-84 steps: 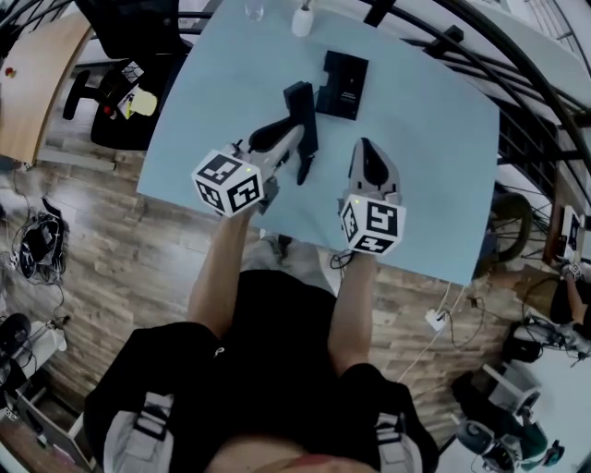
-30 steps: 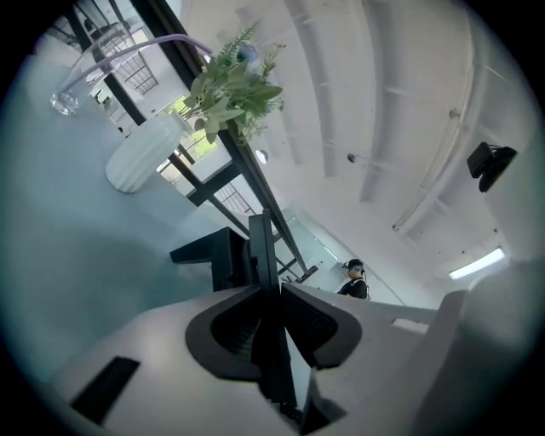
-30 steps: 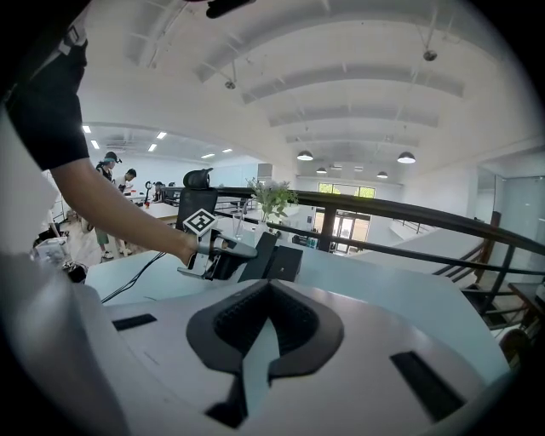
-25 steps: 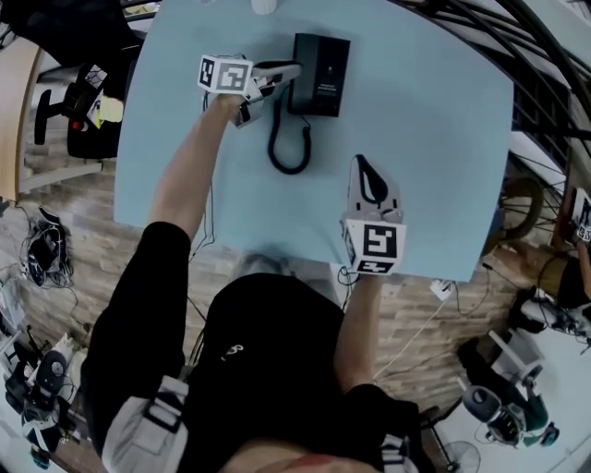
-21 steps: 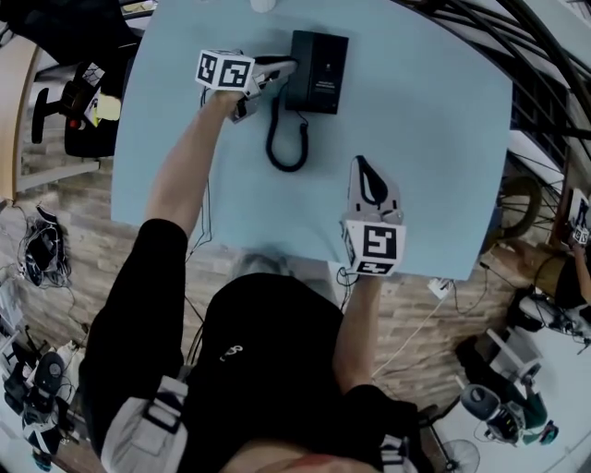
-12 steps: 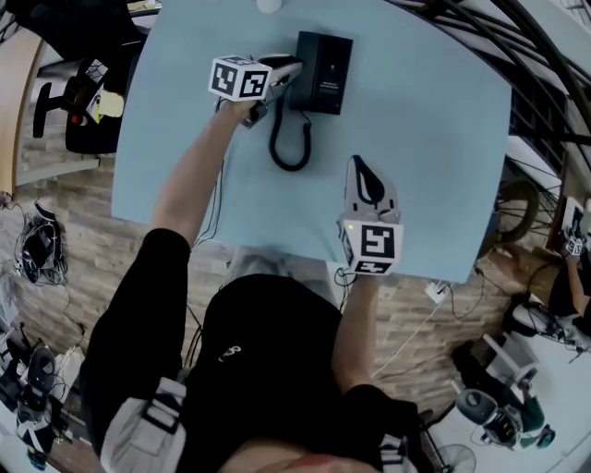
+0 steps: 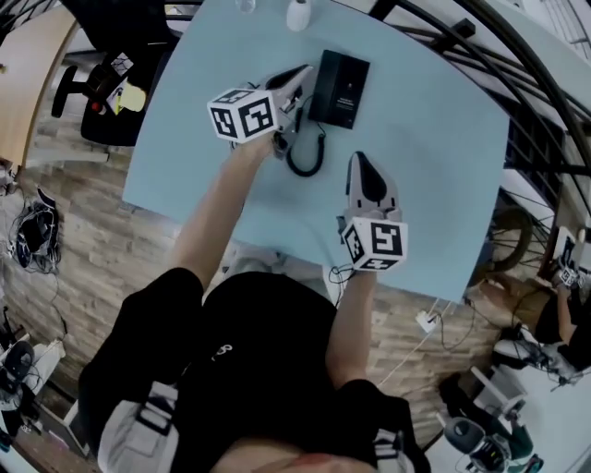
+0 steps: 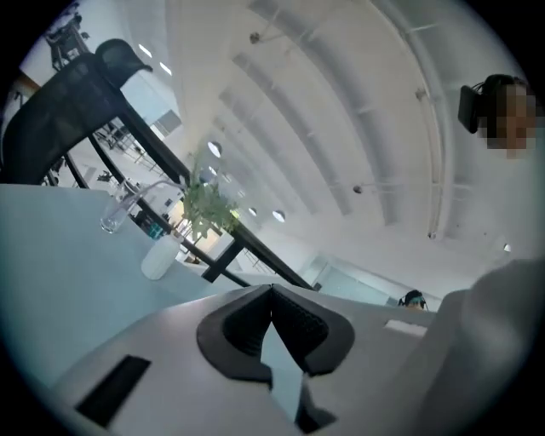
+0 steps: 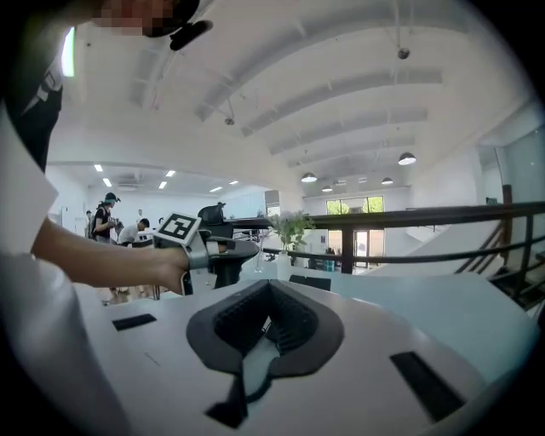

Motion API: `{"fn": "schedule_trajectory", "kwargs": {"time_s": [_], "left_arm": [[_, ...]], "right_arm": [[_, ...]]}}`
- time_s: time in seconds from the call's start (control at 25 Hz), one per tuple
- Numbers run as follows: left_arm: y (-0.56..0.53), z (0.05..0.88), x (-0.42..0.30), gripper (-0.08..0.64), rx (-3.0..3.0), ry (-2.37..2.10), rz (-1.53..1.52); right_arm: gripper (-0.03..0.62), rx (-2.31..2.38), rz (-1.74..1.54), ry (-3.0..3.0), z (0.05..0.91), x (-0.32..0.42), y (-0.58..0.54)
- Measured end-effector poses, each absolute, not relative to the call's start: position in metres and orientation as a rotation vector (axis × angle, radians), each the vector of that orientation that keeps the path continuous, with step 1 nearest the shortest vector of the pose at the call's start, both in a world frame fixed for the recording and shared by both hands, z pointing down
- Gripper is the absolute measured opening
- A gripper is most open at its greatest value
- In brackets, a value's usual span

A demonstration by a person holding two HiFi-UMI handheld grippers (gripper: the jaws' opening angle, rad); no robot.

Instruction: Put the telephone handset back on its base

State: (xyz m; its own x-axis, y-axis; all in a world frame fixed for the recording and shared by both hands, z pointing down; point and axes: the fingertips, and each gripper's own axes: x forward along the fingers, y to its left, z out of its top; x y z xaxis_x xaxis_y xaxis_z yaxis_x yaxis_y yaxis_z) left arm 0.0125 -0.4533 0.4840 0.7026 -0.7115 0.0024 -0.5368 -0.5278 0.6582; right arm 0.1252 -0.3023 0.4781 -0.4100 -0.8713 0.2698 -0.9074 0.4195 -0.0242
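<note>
Glass (image 7: 246, 6) and white bottle (image 7: 299, 15) — cut by the top edge.

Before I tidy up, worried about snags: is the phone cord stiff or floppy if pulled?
The cord probably flops: it lies in a loose loop on the table. It looks thin, so likely light. It seems to run to the phone, so a hard tug may drag that along.

Telephone base (image 7: 340, 88): faint pale print on top, too small to read.
Left cube (image 7: 244, 113): black-and-white square patterns, no letters.
Right cube (image 7: 377, 242): same kind of patterns.
Readable text: none.
</note>
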Motion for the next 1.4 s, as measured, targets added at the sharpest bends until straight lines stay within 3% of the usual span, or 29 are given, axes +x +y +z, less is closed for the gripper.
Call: {"fn": "schedule_trajectory", "kwargs": {"time_s": [0.52, 0.92, 1.4], "left_arm": [[-0.362, 0.33, -0.041, -0.002, 2.64, -1.413, -0.21], [-0.341, 0.34, -0.041, -0.001, 2.641, -1.608, -0.131], [-0.349, 0.354, -0.034, 0.0, 2.654, -1.52, -0.158]], "right_arm": [[-0.006, 1.685, -0.205, -2.537, 0.349, 0.071, -0.35], [-0.006, 1.812, 0.114, -2.547, 0.354, 0.089, -0.352], [-0.006, 1.803, 0.047, -2.457, 0.364, 0.086, -0.358]]}}
